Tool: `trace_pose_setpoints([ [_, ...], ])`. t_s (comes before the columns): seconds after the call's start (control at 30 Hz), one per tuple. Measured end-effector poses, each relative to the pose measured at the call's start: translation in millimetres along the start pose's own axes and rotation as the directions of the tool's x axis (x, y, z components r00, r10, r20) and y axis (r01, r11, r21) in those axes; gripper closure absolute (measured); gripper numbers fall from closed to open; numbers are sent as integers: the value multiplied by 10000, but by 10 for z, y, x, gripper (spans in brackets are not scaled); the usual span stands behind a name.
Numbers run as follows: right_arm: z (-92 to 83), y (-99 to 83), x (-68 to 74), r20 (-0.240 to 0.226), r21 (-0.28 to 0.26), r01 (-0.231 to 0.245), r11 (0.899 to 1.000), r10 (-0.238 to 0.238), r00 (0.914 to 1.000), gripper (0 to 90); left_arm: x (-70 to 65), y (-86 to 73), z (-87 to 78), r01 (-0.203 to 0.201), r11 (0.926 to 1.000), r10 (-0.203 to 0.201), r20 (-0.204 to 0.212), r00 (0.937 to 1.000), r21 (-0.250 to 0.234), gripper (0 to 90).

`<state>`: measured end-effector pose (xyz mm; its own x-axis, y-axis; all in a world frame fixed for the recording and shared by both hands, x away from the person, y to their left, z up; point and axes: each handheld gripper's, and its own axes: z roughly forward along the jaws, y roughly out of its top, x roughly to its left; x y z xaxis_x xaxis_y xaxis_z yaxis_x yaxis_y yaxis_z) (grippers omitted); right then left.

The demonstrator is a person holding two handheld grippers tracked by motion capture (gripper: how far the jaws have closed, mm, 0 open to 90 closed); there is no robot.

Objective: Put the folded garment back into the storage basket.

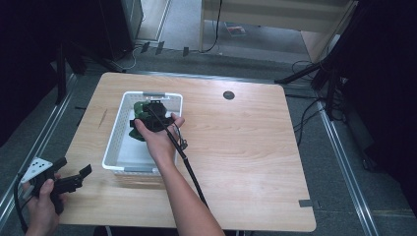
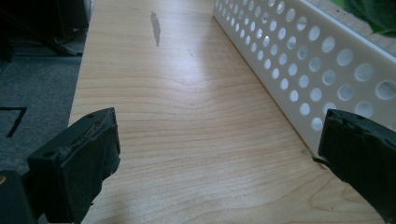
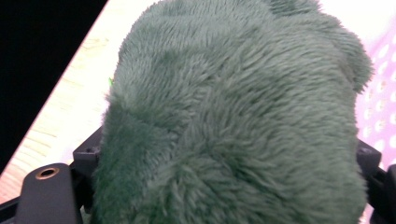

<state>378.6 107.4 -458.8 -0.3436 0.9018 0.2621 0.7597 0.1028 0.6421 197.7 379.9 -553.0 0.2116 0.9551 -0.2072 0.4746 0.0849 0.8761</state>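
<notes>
Fuzzy dark-green plush toy (image 3: 233,116), short matted pile, clamped betw. R gripper (image 1: 156,114) jaws over white perforated plastic basket (image 1: 114,140); L gripper (image 1: 74,181) jaws wide apart, empty.

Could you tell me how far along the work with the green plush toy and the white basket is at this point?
Done: the right gripper is shut on the fuzzy green plush toy, inside the white perforated plastic basket. In hand: whether the toy is going in or coming out cannot be told. Left: letting go of it. The left gripper is open over the light wooden table beside the basket.
</notes>
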Motion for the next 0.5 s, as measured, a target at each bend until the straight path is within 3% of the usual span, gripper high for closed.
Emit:
trace_pose_setpoints([
  [0.37,222,-71,52,209,476,-31,9989,21,9998,173,2,1,1,54,10000,-54,-15,10000,26,0],
  [0.5,318,-101,46,566,927,-19,9957,-34,9984,176,5,2,1,35,10000,-35,2,10000,33,0],
])
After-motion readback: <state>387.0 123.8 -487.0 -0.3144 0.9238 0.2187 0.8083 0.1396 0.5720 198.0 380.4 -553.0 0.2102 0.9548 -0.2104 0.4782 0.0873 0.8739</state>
